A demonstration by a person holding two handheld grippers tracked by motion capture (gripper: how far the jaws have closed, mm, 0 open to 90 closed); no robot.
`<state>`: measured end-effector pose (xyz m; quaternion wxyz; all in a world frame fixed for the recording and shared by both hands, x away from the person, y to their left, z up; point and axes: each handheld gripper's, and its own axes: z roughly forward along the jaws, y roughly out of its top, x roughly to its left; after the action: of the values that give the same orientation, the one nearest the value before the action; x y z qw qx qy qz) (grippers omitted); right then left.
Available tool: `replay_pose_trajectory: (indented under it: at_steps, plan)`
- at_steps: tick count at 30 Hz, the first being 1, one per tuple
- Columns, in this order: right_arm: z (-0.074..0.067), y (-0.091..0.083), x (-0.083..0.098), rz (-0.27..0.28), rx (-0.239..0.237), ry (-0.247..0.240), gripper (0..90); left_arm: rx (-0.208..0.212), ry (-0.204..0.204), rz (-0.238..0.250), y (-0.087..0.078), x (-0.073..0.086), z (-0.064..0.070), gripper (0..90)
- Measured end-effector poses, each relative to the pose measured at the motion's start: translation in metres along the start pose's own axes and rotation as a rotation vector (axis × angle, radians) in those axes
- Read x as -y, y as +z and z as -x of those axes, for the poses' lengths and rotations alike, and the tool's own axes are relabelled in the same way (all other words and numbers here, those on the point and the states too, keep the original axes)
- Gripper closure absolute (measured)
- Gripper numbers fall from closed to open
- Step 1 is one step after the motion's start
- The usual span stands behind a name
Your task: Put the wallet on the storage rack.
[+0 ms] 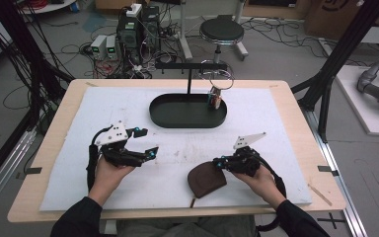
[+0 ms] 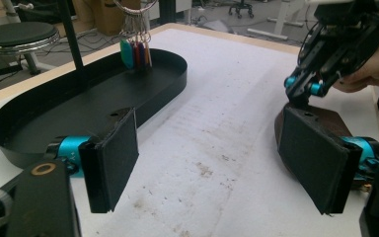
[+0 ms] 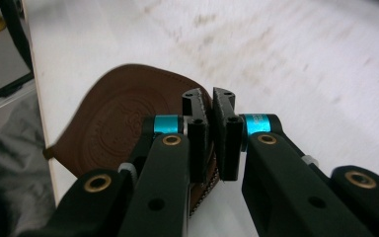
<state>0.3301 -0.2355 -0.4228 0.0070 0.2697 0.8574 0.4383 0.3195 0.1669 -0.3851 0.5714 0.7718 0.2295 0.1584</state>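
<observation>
Your right claw [image 3: 212, 140] is clamped on the edge of the brown leather pouch [image 1: 206, 179] at the counter's [image 1: 286, 148] near edge, left claw [image 1: 145, 142] open; a thin bite may slip on lifting.

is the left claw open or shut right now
Open. In the left gripper view the left claw has its two pads far apart with bare white table between them, gripping nothing.

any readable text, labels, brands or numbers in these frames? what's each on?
None can be read.
Brown leather pouch: round embossed stamp, too blurred to read.
Cardboard box on the floor, top right of the high view: dark printed marks, cut off and too small.
Key tags hanging over the black tray: no lettering visible.
</observation>
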Motion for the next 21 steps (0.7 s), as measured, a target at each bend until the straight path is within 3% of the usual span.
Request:
replay_pose_trajectory:
  at_steps: [3,4,5,6,7,8,10,15,16,21]
  plan:
    - [0.0,-0.005,-0.003,0.047,0.017,-0.018,87.1,0.0,-0.002,0.003,0.0,0.0,0.0,23.5]
    - [-0.001,-0.01,-0.007,0.095,0.038,-0.04,87.4,0.001,0.001,0.002,0.001,0.0,0.0,23.5]
    - [-0.001,-0.01,-0.007,0.095,0.038,-0.04,87.4,0.001,0.001,0.002,0.001,0.0,0.0,23.4]
    - [-0.003,-0.014,-0.01,0.135,0.063,-0.065,87.7,0.006,0.001,0.003,0.003,-0.001,0.002,23.4]
    - [-0.003,-0.014,-0.01,0.135,0.063,-0.065,87.7,0.006,0.001,0.003,0.003,-0.001,0.002,23.4]
    - [-0.006,-0.017,-0.013,0.174,0.081,-0.1,87.9,0.015,0.006,0.002,0.006,-0.002,0.003,23.5]
    - [-0.01,-0.019,-0.015,0.2,0.102,-0.134,88.1,0.019,0.008,0.002,0.009,-0.002,0.004,23.5]
    - [-0.017,-0.024,-0.018,0.245,0.131,-0.192,88.3,0.053,0.006,0.001,0.016,-0.003,0.006,23.4]
    - [-0.018,-0.025,-0.018,0.249,0.134,-0.194,88.3,0.081,-0.002,0.004,0.021,-0.004,0.007,23.4]
    - [-0.018,-0.027,-0.017,0.245,0.127,-0.203,88.3,0.12,0.006,-0.019,0.035,-0.003,0.012,23.5]
